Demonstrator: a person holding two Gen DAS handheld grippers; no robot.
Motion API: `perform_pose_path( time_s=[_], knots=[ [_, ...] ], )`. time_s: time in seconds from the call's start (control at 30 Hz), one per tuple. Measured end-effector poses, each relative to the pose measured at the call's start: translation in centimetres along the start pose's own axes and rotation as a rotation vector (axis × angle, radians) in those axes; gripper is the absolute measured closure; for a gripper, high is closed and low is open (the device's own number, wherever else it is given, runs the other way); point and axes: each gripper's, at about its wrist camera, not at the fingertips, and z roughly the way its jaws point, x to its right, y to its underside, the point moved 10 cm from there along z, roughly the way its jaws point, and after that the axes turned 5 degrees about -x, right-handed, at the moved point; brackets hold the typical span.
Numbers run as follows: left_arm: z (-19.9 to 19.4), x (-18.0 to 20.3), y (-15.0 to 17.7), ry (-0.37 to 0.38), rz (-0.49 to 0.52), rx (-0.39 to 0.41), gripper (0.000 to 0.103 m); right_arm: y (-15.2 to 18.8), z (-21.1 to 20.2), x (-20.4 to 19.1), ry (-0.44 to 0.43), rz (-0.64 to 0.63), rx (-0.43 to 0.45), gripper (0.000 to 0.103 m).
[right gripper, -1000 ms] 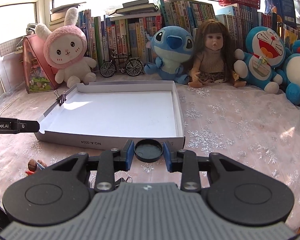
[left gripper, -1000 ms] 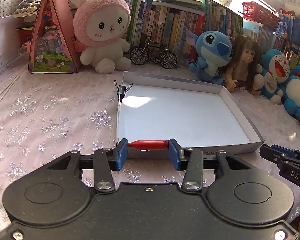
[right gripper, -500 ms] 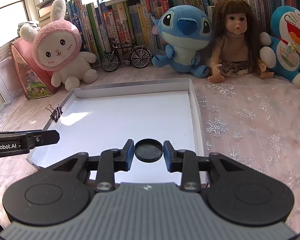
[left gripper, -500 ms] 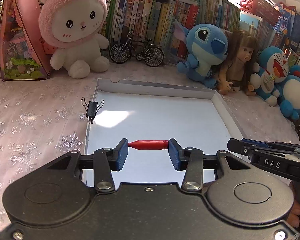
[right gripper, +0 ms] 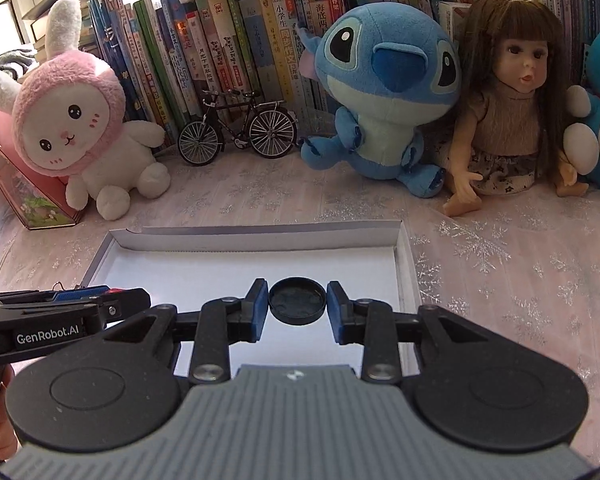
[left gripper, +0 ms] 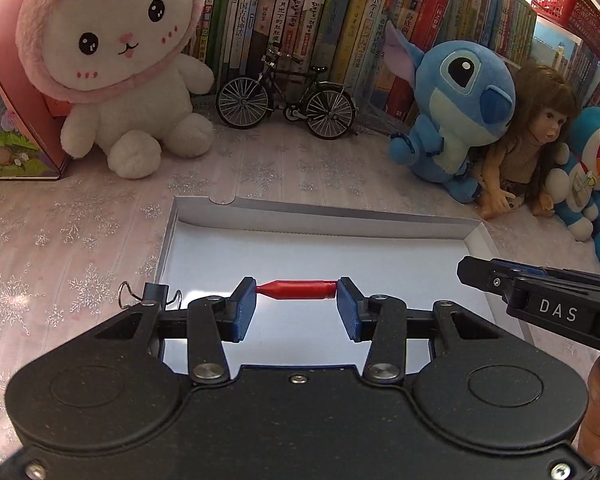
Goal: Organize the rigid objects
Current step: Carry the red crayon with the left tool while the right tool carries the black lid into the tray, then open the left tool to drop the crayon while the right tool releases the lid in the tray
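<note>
Books fill the shelf at the back, with plush toys, a doll and a model bicycle [left gripper: 286,94] ranged before it on a desk [left gripper: 80,232] under a pink snowflake cloth. Centre: shallow white tray [left gripper: 324,214], its floor bare, a black binder clip [left gripper: 155,294] on its left wall.

Left claw [left gripper: 296,307]: closed endwise on a red tapered piece [left gripper: 296,289], one pad [left gripper: 245,306] on each end, held above the near part of the tray floor. Right claw [right gripper: 297,310]: closed on a black round cap [right gripper: 297,300], pads on opposite sides of its rim, likewise above the tray's near half. Each claw shows at the edge of the other's view.

Handling, as a judgement. Both pieces look like small, light, stiff plastic; neither should deform under the pads. The red piece is gripped at its tips only, so it may pivot or spring out if the pressure slackens unevenly; a hold across its thicker right portion would likely be steadier. The cap is smooth and round, with narrow contact at the rim, and may roll or slide once set free. Releasing each low over the tray floor, well apart from one another, seems prudent.
</note>
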Motion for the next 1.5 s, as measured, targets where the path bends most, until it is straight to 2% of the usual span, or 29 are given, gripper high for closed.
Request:
perform_pose_path(
  time_s=[0.23,0.47,0.77,1.5],
  knots=[
    [3.2,-0.4,-1.2,-0.026,-0.021,-0.013,0.061,-1.1,3.6,0.2,0.021,0.018,-0.012,0.066],
    [4.3,-0.5,-1.9,-0.041,-0.019,0.0,0.061,-1.6,5.5,-0.6,0.046,-0.006,-0.019,0.066],
    [5.2,-1.1,-2.1,-0.065,-0.005,0.012,0.061,-1.8,6.6,-0.2,0.093,-0.02,-0.01,0.066],
    [6.4,-1.6,-2.0,-0.103,0.019,0.024,0.061,-1.4,7.6,0.6,0.109,-0.008,-0.013,0.067]
  ],
)
